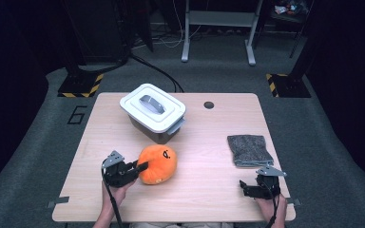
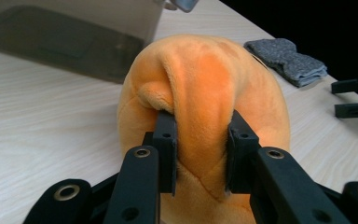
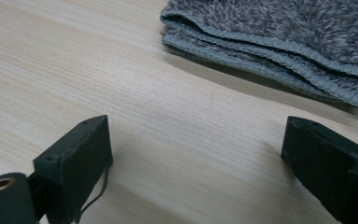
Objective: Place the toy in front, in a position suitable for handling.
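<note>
The high view looks forward and down from above the person's side, taking in the whole table (image 1: 204,190) and the floor beyond. The left gripper view sits very close behind its own jaws, facing level across the table at the orange plush (image 2: 205,93). The right gripper view rides low over the wood, close to the folded grey cloth (image 3: 279,42). All three views share that cloth (image 1: 248,149), seen far right (image 2: 286,60) from the left gripper's camera
</note>
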Tool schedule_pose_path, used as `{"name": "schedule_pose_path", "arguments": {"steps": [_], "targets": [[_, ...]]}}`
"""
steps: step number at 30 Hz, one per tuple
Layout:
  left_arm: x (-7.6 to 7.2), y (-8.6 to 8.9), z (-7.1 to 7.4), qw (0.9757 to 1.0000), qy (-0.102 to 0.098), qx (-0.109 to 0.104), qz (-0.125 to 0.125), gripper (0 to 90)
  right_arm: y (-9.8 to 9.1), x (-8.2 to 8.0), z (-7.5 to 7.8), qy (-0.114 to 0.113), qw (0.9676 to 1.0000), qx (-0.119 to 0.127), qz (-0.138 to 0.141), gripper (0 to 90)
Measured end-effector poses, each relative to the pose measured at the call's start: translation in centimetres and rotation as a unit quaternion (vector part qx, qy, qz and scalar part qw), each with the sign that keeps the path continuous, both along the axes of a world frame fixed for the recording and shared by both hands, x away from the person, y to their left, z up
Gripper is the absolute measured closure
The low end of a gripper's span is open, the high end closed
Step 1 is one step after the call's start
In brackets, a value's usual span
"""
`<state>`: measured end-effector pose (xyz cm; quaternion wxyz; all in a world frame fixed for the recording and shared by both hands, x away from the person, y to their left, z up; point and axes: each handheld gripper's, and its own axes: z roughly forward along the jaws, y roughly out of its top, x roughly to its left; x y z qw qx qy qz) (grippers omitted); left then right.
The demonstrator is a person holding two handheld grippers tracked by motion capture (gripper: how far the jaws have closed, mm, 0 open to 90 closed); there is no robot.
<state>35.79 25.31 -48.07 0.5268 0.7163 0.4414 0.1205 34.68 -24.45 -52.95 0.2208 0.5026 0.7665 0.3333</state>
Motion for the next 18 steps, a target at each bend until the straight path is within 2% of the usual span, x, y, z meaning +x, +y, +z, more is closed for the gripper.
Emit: {"name": "schedule_pose_path", "arguments": {"steps": [10,11,12,18], "targets": [[0.7,-2.7,0.2,0.9994,0.004,0.003,-0.035,71.1,0.0,0.0,0.0,0.0,1.0,0.0,0.0,7.5],[0.9,-3.0,0.1,0.9992,-0.002,0.005,-0.039,71.0,0.0,0.0,0.0,0.0,1.0,0.0,0.0,7.5],[0.9,-3.3,0.2,0.9992,0.004,0.002,-0.041,71.0,0.0,0.0,0.0,0.0,1.0,0.0,0.0,7.5],[1.8,-5.0,0.5,0.9984,0.004,-0.001,-0.057,71.0,0.0,0.0,0.0,0.001,1.0,0.0,-0.002,7.6]]}}
